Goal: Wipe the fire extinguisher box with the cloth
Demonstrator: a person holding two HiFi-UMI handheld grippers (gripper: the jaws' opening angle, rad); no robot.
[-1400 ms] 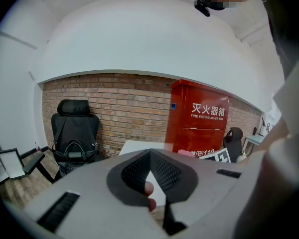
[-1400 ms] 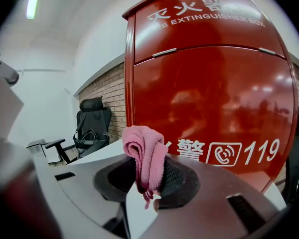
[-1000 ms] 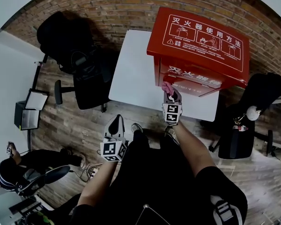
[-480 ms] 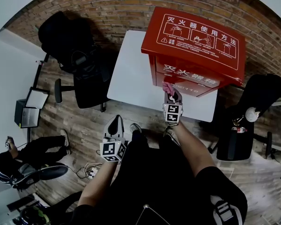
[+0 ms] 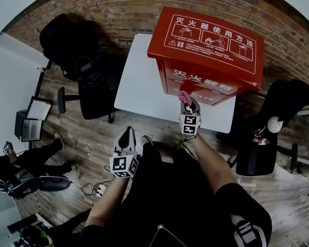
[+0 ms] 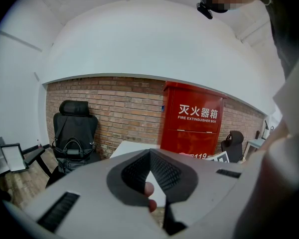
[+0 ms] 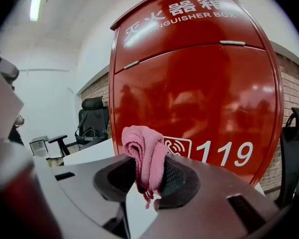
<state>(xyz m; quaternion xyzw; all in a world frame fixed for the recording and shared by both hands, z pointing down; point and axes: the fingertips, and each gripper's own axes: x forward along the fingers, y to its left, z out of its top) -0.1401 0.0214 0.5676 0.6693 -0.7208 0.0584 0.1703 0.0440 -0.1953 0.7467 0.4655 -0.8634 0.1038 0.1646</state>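
Nearest me, at 7 o'clock in the head view, my left gripper [image 5: 126, 131] hangs off the worktop [image 5: 139, 81], over the wood floor [image 5: 87, 138]. Its own view shows what the head view cannot: the fingers [image 6: 134, 171] are together at the tips, with nothing between them.

Just right of centre, my right gripper [image 5: 188, 104] reaches over the worktop's near edge. From above I see only a pink tuft at its tip. The right gripper view shows more: the fingers [image 7: 172, 176] are clamped on the cloth [image 7: 144, 151], which is bunched in a fold that stands up above them with a frayed end hanging below.

The cloth is held at the lower front of the red box [image 5: 206, 40], left of the white "119" [image 7: 224, 153]. I cannot tell whether it touches the panel.

The box stands on the far right part of the worktop, at 1 o'clock. Only the head view shows its lid with the white instruction pictures. The gripper views show the front with its lettering.

Beyond, a black chair [image 5: 77, 50] sits at 10 o'clock, before the brick wall [image 5: 118, 9]. Another chair [image 5: 286, 99] sits at 3 o'clock.
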